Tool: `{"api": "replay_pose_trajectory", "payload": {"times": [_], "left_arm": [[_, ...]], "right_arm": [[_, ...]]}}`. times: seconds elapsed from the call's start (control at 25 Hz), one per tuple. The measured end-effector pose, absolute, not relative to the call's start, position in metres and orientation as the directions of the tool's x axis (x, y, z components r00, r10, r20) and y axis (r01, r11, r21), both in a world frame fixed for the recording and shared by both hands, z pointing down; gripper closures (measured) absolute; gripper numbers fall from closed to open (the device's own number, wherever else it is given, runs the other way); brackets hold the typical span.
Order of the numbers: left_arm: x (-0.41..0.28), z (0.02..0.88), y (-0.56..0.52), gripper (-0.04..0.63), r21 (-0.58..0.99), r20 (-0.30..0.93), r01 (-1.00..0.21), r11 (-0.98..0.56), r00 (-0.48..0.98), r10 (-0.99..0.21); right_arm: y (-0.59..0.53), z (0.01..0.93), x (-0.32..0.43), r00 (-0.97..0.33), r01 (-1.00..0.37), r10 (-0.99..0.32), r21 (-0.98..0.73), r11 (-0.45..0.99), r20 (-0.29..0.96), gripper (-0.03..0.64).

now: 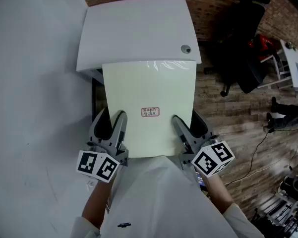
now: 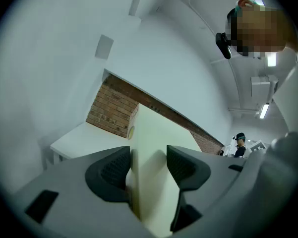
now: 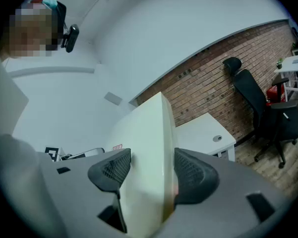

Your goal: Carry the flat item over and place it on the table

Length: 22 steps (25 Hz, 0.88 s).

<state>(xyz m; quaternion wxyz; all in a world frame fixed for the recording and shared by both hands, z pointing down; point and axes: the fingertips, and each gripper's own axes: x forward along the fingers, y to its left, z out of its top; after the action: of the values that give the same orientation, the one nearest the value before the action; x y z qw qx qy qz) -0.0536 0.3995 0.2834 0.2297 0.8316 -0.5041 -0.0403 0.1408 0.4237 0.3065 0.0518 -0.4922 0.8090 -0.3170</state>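
The flat item is a pale cream board (image 1: 149, 88) with a small red-printed label (image 1: 150, 112) near its near edge. I hold it out flat in front of me by that near edge. My left gripper (image 1: 111, 122) clamps the board's left corner and my right gripper (image 1: 190, 126) clamps its right corner. In the left gripper view the board (image 2: 156, 133) runs edge-on between the jaws of the left gripper (image 2: 148, 158), with both pads against it. The right gripper view shows the board (image 3: 149, 128) pinched in the right gripper (image 3: 149, 166). The board's far edge overlaps the white table (image 1: 134, 29); contact cannot be told.
The table has a round cable grommet (image 1: 186, 48) at its right front corner. A white wall (image 1: 34, 83) runs along the left. A black office chair (image 1: 243, 38) stands on the wood floor (image 1: 238, 123) to the right, with cables and gear further right.
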Motion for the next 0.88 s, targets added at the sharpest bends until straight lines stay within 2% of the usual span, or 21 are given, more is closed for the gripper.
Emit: {"api": "replay_pose_trajectory", "payload": {"times": [0.52,0.88], "left_arm": [[-0.041,0.282,0.372,0.354,0.422,0.173,-0.826,-0.374,0.478,-0.861],[-0.058,0.286,0.303,0.354,0.438,0.187,-0.824,-0.358,0.473,-0.861]], "right_arm": [[0.393,0.306,0.155,-0.519,-0.743,-0.826,-0.592,0.312,0.217,0.344],[0.322,0.309,0.139,-0.522,-0.741,-0.82,-0.6,0.301,0.234,0.344]]}}
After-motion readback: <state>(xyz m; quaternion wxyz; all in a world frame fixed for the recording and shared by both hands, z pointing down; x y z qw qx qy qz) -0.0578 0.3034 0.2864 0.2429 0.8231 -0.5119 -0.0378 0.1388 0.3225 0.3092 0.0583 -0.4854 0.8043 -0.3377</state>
